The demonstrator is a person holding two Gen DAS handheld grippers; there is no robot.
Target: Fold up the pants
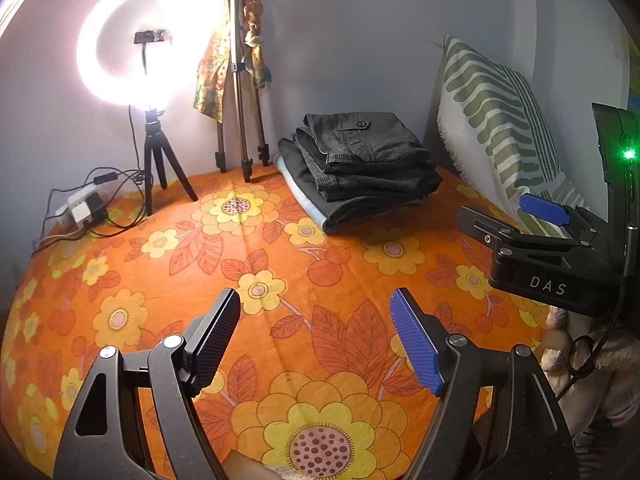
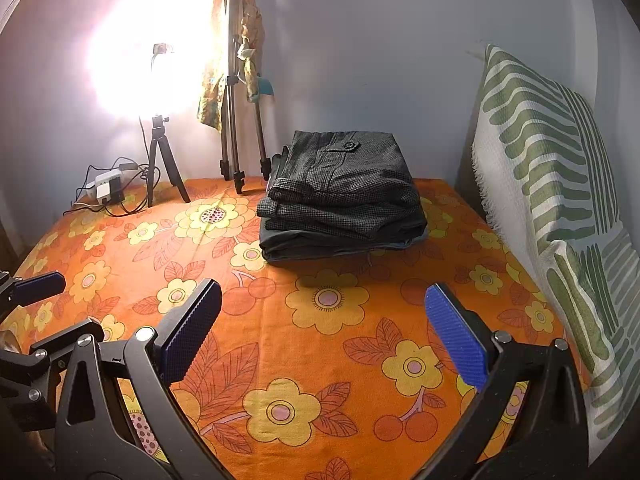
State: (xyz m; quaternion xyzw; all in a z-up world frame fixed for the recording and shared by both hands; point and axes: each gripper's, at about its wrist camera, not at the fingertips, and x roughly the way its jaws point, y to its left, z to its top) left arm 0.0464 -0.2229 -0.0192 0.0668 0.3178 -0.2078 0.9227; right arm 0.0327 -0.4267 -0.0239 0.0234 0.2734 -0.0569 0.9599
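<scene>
Both hand-held grippers held wide — nothing gripped.
Left hand-held gripper (image 1: pixel 316 340) and right hand-held gripper (image 2: pixel 324 332) are kept over the flowered bedspread (image 2: pixel 280 320) — folded pants (image 2: pixel 344 196) are stacked clear, at the back.

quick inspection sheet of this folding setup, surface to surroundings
surface: orange floral cloth spread flat, middle bare
job's things: stack of folded pants at the far side, dark checked pair with a button flap on top
clutter: ring light on a small tripod, taller tripod draped with patterned fabric
grippers: left gripper and right gripper above the cloth, jaws apart, nothing between them
cables: black leads and white adapters at the far left corner
surroundings: pale wall, green striped cushion upright at right
</scene>
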